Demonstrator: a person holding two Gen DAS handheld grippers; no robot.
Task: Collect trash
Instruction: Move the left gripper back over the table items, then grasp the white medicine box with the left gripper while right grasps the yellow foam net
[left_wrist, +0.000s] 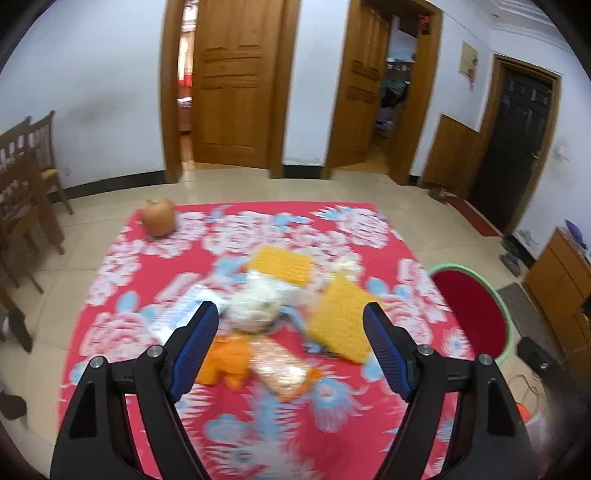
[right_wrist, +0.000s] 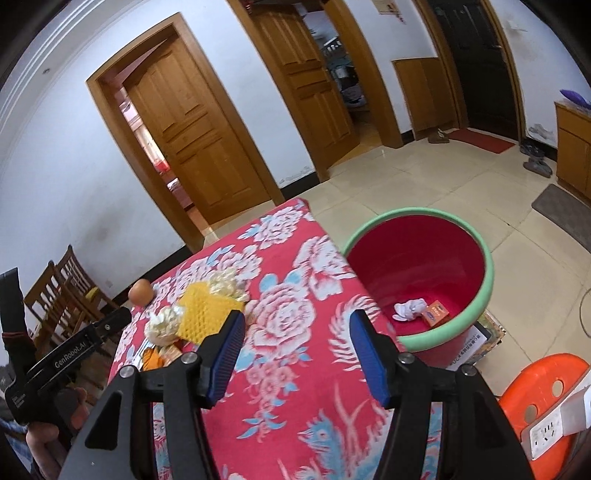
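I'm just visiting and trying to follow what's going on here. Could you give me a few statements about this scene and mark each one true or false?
1. Both grippers are empty. True: the left gripper and the right gripper stand open with nothing between the fingers.
2. The red bin is empty. False: a crumpled white wad and a small orange box lie at its bottom.
3. An apple sits near the far corner of the flowered cloth. True.
4. All the trash has been collected. False: yellow sponges, wrappers and orange peel lie piled on the cloth.
5. The bin stands on the table. False: it stands on the floor beside it.
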